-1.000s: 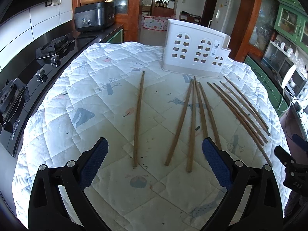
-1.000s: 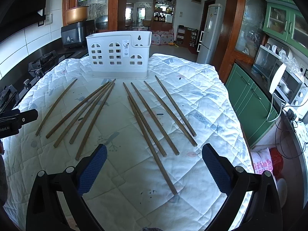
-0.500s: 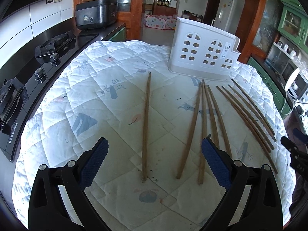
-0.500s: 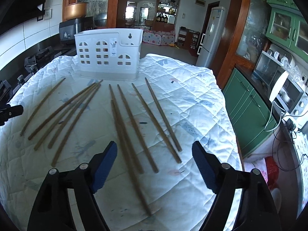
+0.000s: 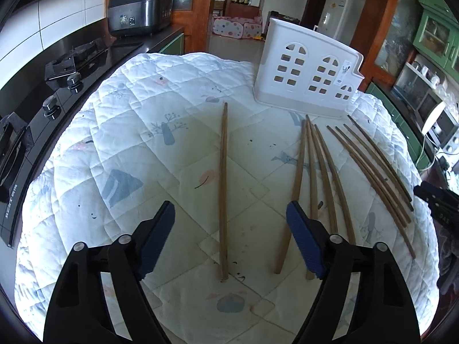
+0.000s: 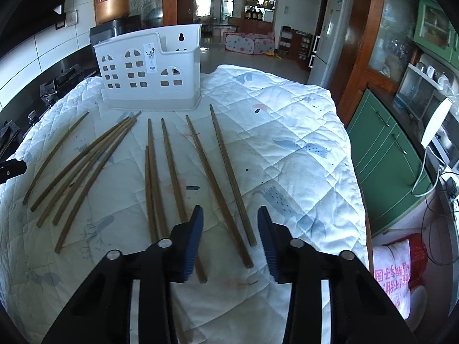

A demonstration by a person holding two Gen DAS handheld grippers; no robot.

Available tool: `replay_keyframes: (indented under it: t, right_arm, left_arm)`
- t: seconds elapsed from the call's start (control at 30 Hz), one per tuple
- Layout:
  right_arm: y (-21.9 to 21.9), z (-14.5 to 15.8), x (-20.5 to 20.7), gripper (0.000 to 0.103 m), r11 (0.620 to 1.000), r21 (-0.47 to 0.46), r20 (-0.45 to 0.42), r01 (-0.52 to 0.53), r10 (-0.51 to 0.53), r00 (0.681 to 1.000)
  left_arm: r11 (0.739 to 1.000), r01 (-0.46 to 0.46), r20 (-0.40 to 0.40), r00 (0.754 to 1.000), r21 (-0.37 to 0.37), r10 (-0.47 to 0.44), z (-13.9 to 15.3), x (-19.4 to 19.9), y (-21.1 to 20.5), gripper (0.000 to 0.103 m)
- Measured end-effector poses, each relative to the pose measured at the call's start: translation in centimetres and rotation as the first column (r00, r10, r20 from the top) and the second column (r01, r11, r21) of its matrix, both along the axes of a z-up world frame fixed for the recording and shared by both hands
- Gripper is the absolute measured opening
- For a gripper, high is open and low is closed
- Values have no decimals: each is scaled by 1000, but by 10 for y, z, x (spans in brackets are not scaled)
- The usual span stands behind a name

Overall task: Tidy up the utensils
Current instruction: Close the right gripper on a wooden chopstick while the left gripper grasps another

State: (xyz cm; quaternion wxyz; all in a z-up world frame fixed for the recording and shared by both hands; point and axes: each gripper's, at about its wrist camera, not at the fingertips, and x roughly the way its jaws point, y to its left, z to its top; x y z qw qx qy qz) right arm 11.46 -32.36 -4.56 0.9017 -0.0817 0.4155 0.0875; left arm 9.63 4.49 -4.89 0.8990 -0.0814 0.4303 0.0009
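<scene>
Several brown wooden chopsticks lie on a white quilted cloth (image 5: 129, 143) in front of a white plastic utensil holder (image 5: 307, 80) (image 6: 149, 77). A lone chopstick (image 5: 223, 186) lies apart on the left. My left gripper (image 5: 229, 215) hangs just above it with its jaws closing. The stick runs between the pads and neither pad touches it. My right gripper (image 6: 230, 218) hovers over the two rightmost chopsticks (image 6: 229, 177), its jaws closing. Both sticks lie in the gap and the pads are not pressing on them. Two more bunches of chopsticks (image 5: 315, 172) (image 6: 86, 163) lie in between.
A black gas stove (image 5: 66, 68) and a rice cooker (image 5: 137, 17) line the counter on the left. Green cabinets (image 6: 387, 149) and a white fridge (image 6: 330, 40) stand to the right. The cloth drops off at its right edge, above a red and white bag (image 6: 396, 261) on the floor.
Both pairs of jaws have narrowed, the right far more. My right gripper has shifted right, over the two rightmost chopsticks. The lone chopstick has come to sit midway between my left jaws.
</scene>
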Motion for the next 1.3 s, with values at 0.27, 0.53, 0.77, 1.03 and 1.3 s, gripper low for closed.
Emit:
replay_keyframes:
  t: [0.27,0.53,0.77,1.03,1.3]
  right_arm:
    - [-11,-11,18,16,1000,3,-44,-7,8,999]
    - [-10,-22,26,9,999,-8,-69,-33,32,997]
    - [-9,-30,34,9,998,-28,-78,-47,45,996]
    - [-9,-36,35,9,997,-46,-86,-57,53,995]
    - [-7,-38,34,9,997,-58,-77,-58,53,996]
  left_arm:
    - [999,32,-31,999,-32,-33,-9,7,4,56]
    - [997,68,-50,996,-43,-71,-16,12,-1,40]
    - [996,68,-67,995,-57,-72,-24,18,1,39]
    - [996,46,-91,994,-73,-53,-37,28,5,36]
    - [999,52,-83,995,7,-51,-39,31,-3,32]
